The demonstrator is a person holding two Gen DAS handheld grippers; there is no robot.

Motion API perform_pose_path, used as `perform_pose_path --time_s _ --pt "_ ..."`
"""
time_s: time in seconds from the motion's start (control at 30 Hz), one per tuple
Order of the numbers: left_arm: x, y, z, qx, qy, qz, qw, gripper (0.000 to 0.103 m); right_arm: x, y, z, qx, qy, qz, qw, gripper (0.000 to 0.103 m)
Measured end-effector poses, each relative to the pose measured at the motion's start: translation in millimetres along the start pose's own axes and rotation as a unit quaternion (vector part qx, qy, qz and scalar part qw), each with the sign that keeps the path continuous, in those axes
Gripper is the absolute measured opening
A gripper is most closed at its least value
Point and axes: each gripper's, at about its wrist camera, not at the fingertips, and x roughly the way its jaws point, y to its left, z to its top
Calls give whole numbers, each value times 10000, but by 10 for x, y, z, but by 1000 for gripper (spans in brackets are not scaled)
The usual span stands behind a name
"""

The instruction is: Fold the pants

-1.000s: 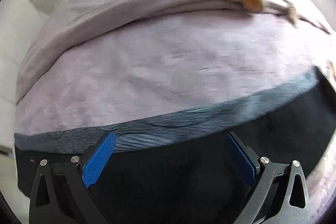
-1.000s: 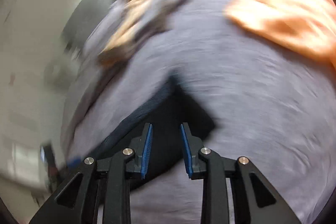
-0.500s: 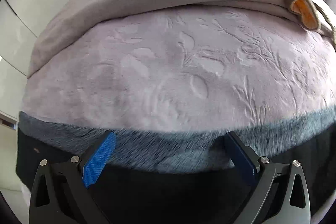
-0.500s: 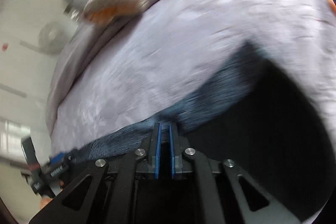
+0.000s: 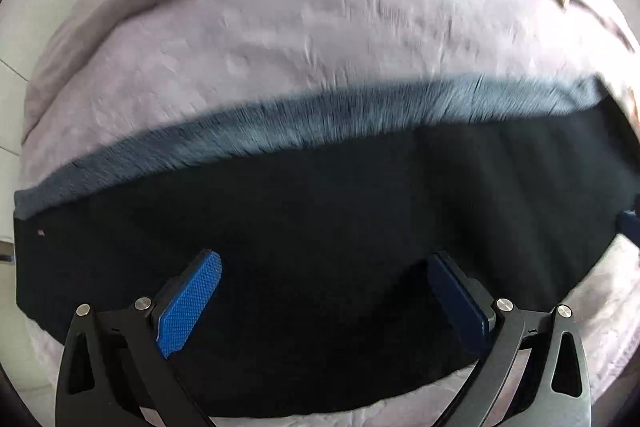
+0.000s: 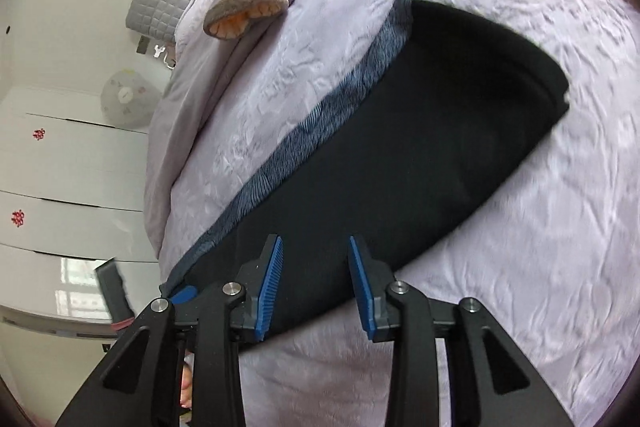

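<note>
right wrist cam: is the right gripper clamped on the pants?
No. The right gripper has its blue pads apart with nothing between them, hovering over the near edge of the black pants lying on the lavender blanket.

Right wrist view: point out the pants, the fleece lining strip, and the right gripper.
pants [image 6: 440,131], right wrist view, black outer fabric, mid-panel.
fleece lining strip [image 6: 320,131], right wrist view, grey-blue band along the pants' left edge.
right gripper [image 6: 316,283], right wrist view, gap midway between its blue pads.
</note>
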Motion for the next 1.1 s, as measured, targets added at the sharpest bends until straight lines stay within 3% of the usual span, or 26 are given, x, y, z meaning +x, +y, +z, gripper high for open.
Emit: perform_pose_path --time_s 0.47,0.87,1.1 --pt "4 35 -54 -63 -83 10 9999 103 -27 -165 -269 235 157 -121 9995 43" --pt "55 -8 -32 -100 -85 114 9998 103 -119 -329 -249 427 57 -37 9991 43" --pt "170 31 42 -232 101 133 9996 103 -130 -369 -268 502 62 3 9987 43"
